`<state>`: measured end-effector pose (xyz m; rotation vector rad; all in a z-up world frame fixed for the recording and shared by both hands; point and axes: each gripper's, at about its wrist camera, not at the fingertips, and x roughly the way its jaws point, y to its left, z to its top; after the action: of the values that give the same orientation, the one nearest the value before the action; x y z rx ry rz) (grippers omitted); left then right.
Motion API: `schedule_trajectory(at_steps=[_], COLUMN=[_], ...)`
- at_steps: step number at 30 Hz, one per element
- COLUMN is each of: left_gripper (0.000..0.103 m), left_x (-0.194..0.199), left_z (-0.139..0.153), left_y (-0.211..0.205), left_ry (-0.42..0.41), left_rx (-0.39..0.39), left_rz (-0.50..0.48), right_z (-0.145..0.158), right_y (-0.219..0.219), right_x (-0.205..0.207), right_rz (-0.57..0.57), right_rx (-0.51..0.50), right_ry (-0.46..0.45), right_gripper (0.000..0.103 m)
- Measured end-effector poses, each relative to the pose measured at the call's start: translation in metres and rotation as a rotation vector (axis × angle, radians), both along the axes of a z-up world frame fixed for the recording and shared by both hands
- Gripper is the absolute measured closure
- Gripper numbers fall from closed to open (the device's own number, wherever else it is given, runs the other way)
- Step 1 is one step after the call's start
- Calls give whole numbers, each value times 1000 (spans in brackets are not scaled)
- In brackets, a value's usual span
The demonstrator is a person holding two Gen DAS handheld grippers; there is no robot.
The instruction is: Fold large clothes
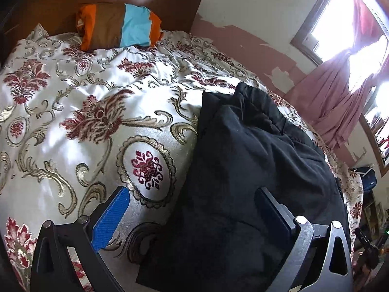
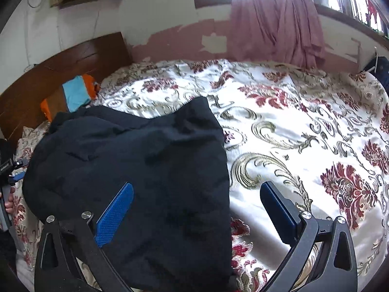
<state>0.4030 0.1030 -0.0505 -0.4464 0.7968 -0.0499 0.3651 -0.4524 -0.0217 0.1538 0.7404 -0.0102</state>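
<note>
— While the two cameras looked along their fingers, where was the black garment (image 1: 245, 160)?

— It lay bunched on the bed (image 1: 60, 126), over the flowered cream bedspread, toward the foot edge nearest the cameras. In the right wrist view the same garment (image 2: 150, 160) covered the left half of the frame, its far corner pointing toward the headboard (image 2: 73, 68).

— And the left claw (image 1: 192, 221)?

— Its jaws stood spread wide, holding nothing. One blue finger sat over the bare bedspread, the other over the dark cloth; I could not tell whether either touched.

— The right claw (image 2: 197, 214)?

— Also spread apart, gripping nothing. Its left finger sat over the garment, its right finger over the bedspread beside the cloth's edge.

— Anything else on the bed?

— A striped pillow (image 1: 119, 26) in orange, brown and light blue leaned against the headboard at the far edge. A pink curtain (image 2: 274, 22) hung by the window beyond the bed's far side.
</note>
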Motion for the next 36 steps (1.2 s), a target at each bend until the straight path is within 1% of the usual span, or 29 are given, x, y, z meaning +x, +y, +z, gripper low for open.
schedule_trajectory(at_steps=[4, 6, 9, 13, 14, 18, 21, 26, 29, 32, 33, 35, 36], left_gripper=[0, 0, 0, 0, 0, 0, 0, 0, 0, 0, 0, 0, 0], left_x=[6, 9, 13, 18, 19, 23, 26, 30, 30, 32, 32, 33, 34], left_z=[-5, -7, -12, -18, -20, -25, -29, -35, -36, -37, -37, -38, -38], left_y=[-8, -11, -14, -17, -17, -15, -14, -12, -12, -12, -12, -12, -11], left_ry=[25, 34, 40, 44, 45, 53, 61, 71, 72, 72, 71, 71, 71], left_rx=[18, 21, 0, -32, -51, -92, -116, -150, -152, -152, -152, -153, -154], left_rz=[-46, -72, -122, -181, -200, -230, -249, -270, -275, -279, -281, -286, -288], right_z=[-13, -17, -20, -30, -35, -57, -69, -76, -74, -75, -76, -80, -82], right_y=[-5, -11, -22, -33, -37, -44, -42, -30, -29, -14, -8, 5, 8], right_x=[12, 20, 31, 47, 52, 62, 62, 61, 63, 68, 70, 76, 78], right_rz=[21, 27, 24, 64, 96, 167, 185, 223, 278, 362, 375, 372, 367], right_rx=[14, 39, 85, 210, 279, 458, 481, 472, 527, 581, 573, 526, 522], right_ry=[69, 97, 113, 118, 115, 128, 130, 120, 128, 160, 177, 214, 225], right_gripper=[1, 1, 1, 1, 1, 1, 1, 1, 1, 1, 1, 1, 1])
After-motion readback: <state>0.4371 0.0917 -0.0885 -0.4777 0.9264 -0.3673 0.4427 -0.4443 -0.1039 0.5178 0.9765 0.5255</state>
